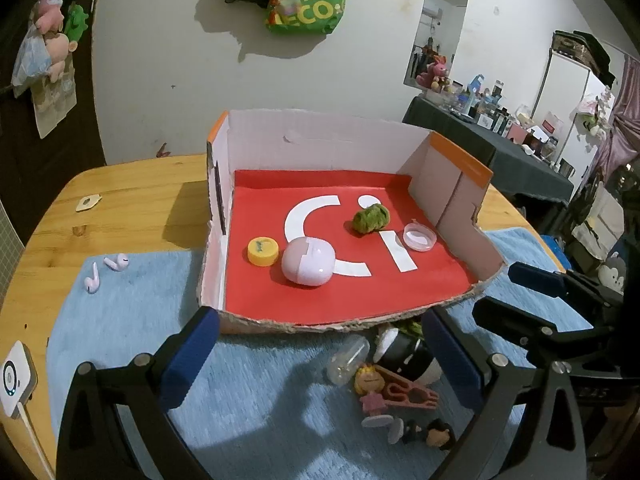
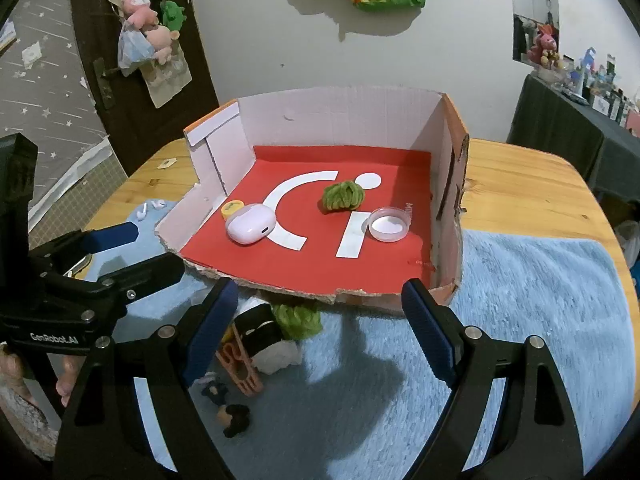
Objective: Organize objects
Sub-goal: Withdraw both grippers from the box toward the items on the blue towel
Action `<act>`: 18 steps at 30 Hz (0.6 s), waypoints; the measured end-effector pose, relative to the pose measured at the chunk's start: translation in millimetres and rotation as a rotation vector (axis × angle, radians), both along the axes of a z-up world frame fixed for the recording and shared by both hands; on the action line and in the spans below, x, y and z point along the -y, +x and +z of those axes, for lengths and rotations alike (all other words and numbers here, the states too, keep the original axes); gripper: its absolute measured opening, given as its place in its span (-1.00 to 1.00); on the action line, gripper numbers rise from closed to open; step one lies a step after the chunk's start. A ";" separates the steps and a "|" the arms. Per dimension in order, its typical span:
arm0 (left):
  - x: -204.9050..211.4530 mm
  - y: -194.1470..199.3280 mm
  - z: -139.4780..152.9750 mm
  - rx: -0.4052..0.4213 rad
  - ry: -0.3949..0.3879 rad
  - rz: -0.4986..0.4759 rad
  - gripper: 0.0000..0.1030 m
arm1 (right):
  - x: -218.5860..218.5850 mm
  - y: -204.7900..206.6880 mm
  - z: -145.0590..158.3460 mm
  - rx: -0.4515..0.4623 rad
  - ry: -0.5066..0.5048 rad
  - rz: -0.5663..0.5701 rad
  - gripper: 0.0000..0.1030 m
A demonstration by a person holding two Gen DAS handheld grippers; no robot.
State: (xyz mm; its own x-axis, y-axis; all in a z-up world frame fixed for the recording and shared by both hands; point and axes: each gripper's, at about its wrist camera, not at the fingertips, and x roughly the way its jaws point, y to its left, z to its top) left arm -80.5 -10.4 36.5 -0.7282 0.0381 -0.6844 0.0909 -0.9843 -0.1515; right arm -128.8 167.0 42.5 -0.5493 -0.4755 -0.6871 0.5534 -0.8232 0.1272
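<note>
Inside the cut-down cardboard box (image 1: 320, 148), on its red floor with white lettering: a lilac earbud case (image 1: 307, 266) toward the front left, touching or just beside a yellow bottle cap (image 1: 263, 251) on its left; a green fuzzy ball (image 1: 371, 218) farther back, right of centre; a clear round lid (image 1: 419, 236) just beside the right wall. Box set on a blue towel (image 1: 260, 392) spread over the wooden tabletop (image 1: 120, 196).

Outside, on the towel by the box's torn front edge, a small heap: a black-and-white cylinder (image 2: 260, 326), another green fuzzy ball (image 2: 298, 320) against it, a pinkish clip (image 2: 240, 368), a small clear bottle (image 1: 346, 360), tiny figurines (image 1: 370, 384) (details too small to tell). Two lilac earbuds (image 1: 105, 270) lying well apart from the heap, left of the box.

Left gripper (image 1: 320, 354) hovering above the towel before the box, fingers spread wide, gripping nothing. Right gripper (image 2: 320, 336) likewise in front of the box, fingers spread, empty between them.
</note>
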 end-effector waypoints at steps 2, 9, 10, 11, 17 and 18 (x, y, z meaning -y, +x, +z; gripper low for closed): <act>-2.0 2.4 0.2 0.001 -0.002 -0.003 1.00 | -1.6 4.0 1.1 -0.003 -0.002 -0.001 0.63; -8.1 12.6 -0.4 0.001 -0.010 -0.013 1.00 | -5.5 13.3 1.2 -0.006 -0.002 -0.003 0.63; -8.5 13.5 -0.8 0.003 -0.009 -0.013 1.00 | -5.7 14.9 0.9 -0.006 -0.002 -0.002 0.63; -9.2 15.1 -1.2 0.004 -0.010 -0.015 1.00 | -5.9 16.5 0.5 -0.006 -0.002 -0.002 0.63; -11.9 19.4 -1.6 0.005 -0.016 -0.018 1.00 | -8.0 26.5 -1.4 -0.008 0.000 0.004 0.63; -12.4 20.1 -2.1 0.006 -0.017 -0.018 1.00 | -8.3 27.8 -1.8 -0.008 0.002 0.005 0.63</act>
State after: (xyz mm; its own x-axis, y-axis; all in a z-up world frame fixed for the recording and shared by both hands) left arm -60.4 2.0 34.4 -0.7230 0.0396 -0.6897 0.0738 -0.9882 -0.1341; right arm -101.0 175.3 40.7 -0.5528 -0.4765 -0.6836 0.5581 -0.8209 0.1209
